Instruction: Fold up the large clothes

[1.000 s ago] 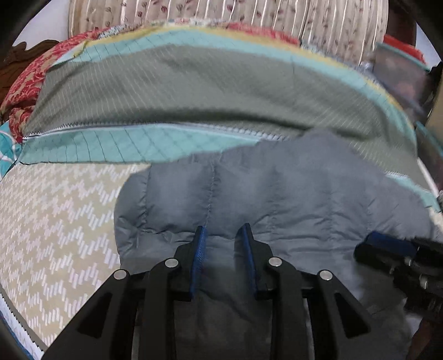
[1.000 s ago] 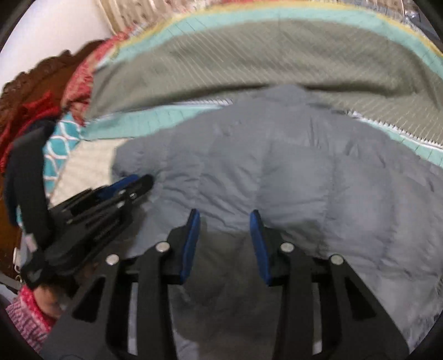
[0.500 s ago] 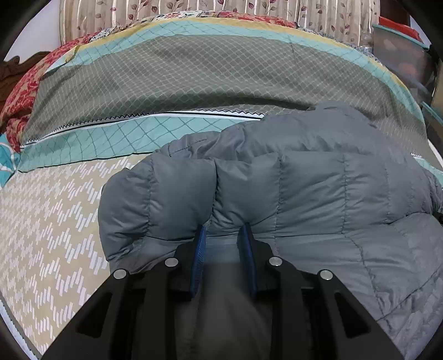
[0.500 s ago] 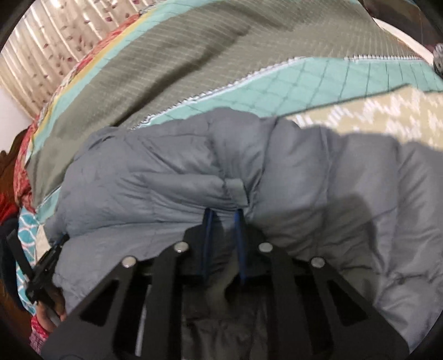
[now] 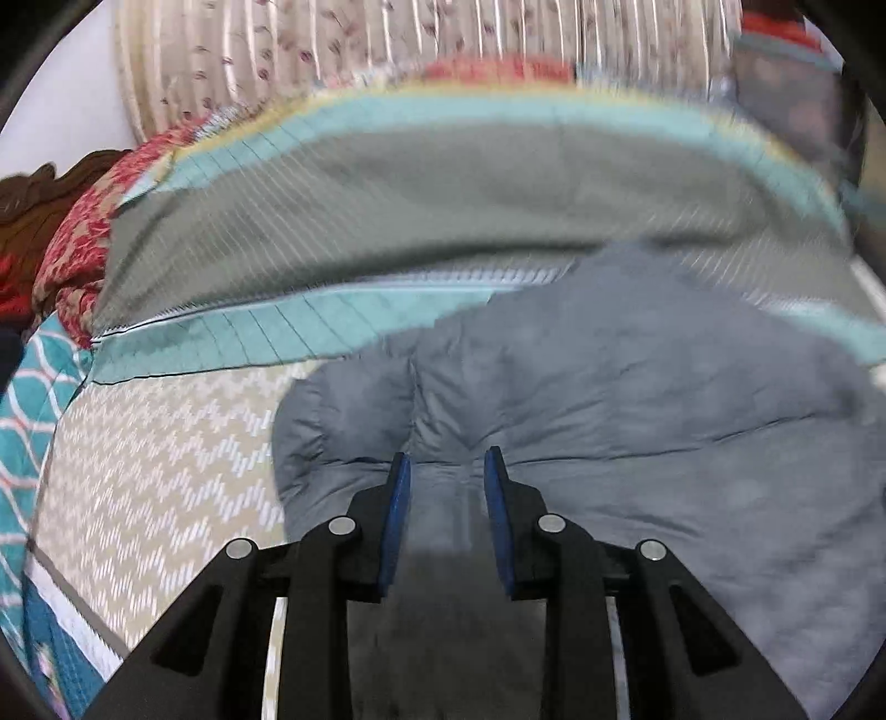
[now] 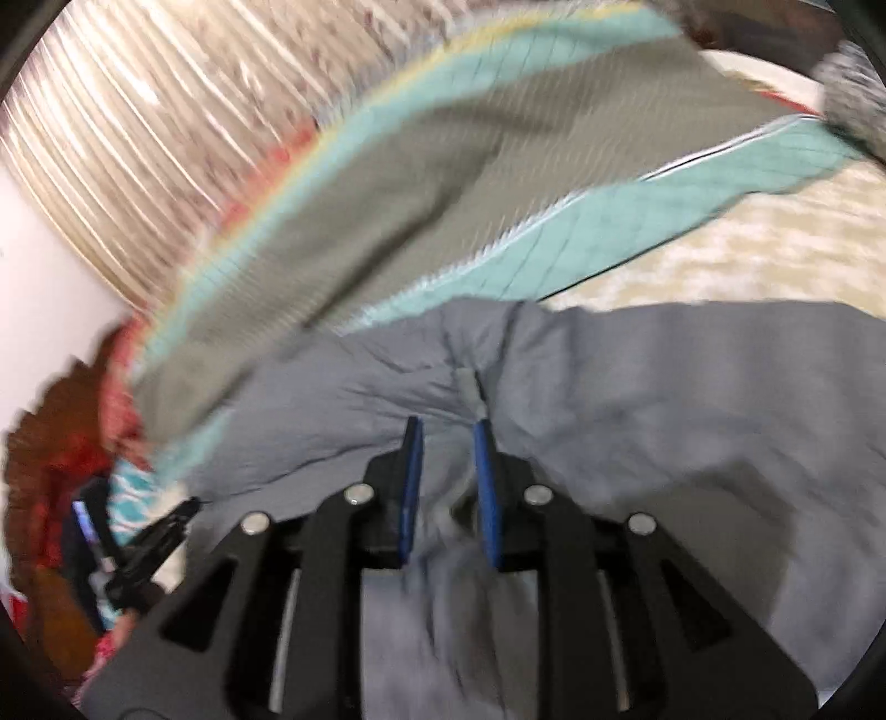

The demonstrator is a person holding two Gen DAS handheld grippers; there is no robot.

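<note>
Nearest my left camera, the left gripper (image 5: 447,462) has its black angular arms ending in thin blue pads (image 5: 400,487) that stand a little apart, and a bunched ridge of the grey puffer jacket (image 5: 637,421) runs between them, pinched by both pads. The jacket is soft, matte, quilted in stitched channels, and its fabric gathers into radiating creases where I grip it; its rounded, puffy edge bulges out to the left of the pads. On my right camera, the right gripper (image 6: 447,429) shows the same black arms and blue pads, set closer together; its jaws are opening slightly, yet a crumpled fold of the jacket (image 6: 692,399) sits squeezed between them, with a small flat tab of fabric sticking up just beyond the tips. The jacket lies spread on the bed, on a beige bedsheet (image 5: 155,459) printed with small white chevron dashes. Beyond it I see a folded quilt (image 5: 421,221) in broad bands, teal with a thin diamond grid, then olive-grey with fine pale lines, edged with a white zigzag trim. At the far left lies a red patterned cloth (image 5: 72,260), and behind everything hangs a pleated cream curtain (image 5: 310,50) with small floral marks. Both views are smeared by motion blur, so finer stitching is hard to read.
</note>
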